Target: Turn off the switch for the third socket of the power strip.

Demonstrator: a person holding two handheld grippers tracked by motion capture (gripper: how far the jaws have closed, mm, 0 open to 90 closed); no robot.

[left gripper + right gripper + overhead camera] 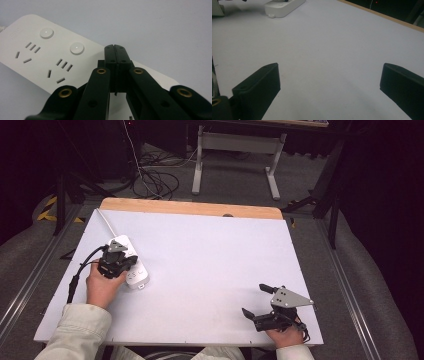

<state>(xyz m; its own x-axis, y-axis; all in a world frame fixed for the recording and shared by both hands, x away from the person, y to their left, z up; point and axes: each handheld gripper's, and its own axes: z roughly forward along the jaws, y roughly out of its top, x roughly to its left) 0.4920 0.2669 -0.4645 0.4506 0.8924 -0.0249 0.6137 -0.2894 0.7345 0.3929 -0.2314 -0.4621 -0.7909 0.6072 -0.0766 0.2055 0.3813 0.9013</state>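
A white power strip [138, 275] lies on the left of the white table [210, 255], its white cord [106, 222] running to the far left corner. My left gripper [122, 261] hovers over the strip's middle. In the left gripper view its jaws are pressed together with nothing between them, the left gripper [115, 47] just above the power strip [50, 57], near two round buttons [77, 48] and the sockets. My right gripper [254, 299] rests near the front right edge, spread wide. In the right gripper view the right gripper [329, 75] has bare table between its fingers [259, 85].
The table's far edge is a wooden strip [190, 208]. Beyond it are a grey floor, tangled cables [155, 180] and a white desk frame [235, 155]. The power strip [284, 6] lies far off in the right gripper view.
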